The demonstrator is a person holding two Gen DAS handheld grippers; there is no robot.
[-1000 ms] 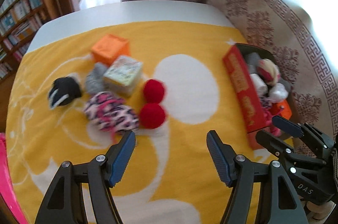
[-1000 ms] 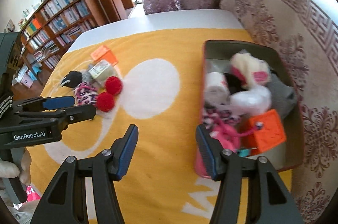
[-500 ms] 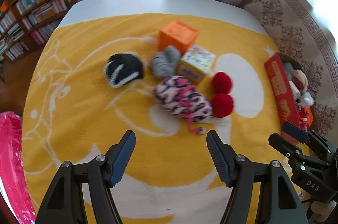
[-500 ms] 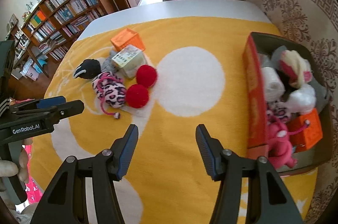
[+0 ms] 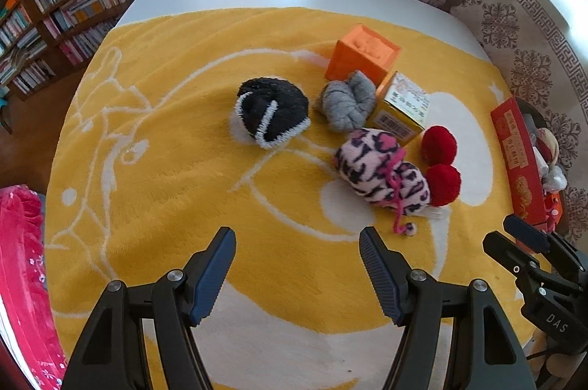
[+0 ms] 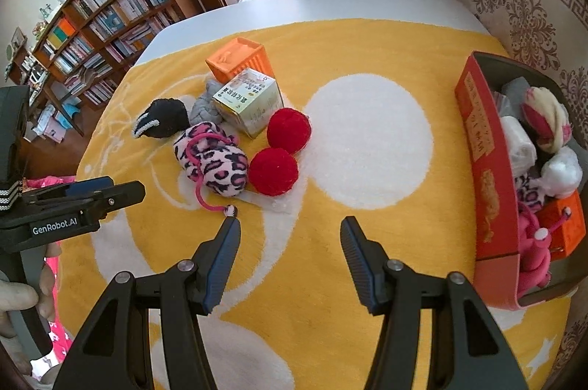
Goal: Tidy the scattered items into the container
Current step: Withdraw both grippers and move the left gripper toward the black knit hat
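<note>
**Both Tongs Swing Back to the Toys**

A second ago the right tongs (image 6: 290,228) were up by the red box (image 6: 485,169), and the box filled much of their view. Now they have turned away from it and look at the pile of toys. The left tongs (image 5: 297,239) have swung too, so the black fuzzy ball (image 5: 272,110) sits in the middle of their view.

Both tongs are wide apart and hold nothing. So it looks like a new pick is about to start.

The toys left on the yellow blanket (image 5: 165,169) are bunched close together: two red pompoms (image 6: 279,147), a pink spotted pouch (image 6: 213,162), a gray knot (image 5: 345,103), a small printed box (image 6: 250,99) and an orange cube (image 6: 239,59). The red box sits at the right edge of the tabletop, already partly full of soft things.

The red pompoms are nearest the right tongs, so one of those may be easiest to grab.
</note>
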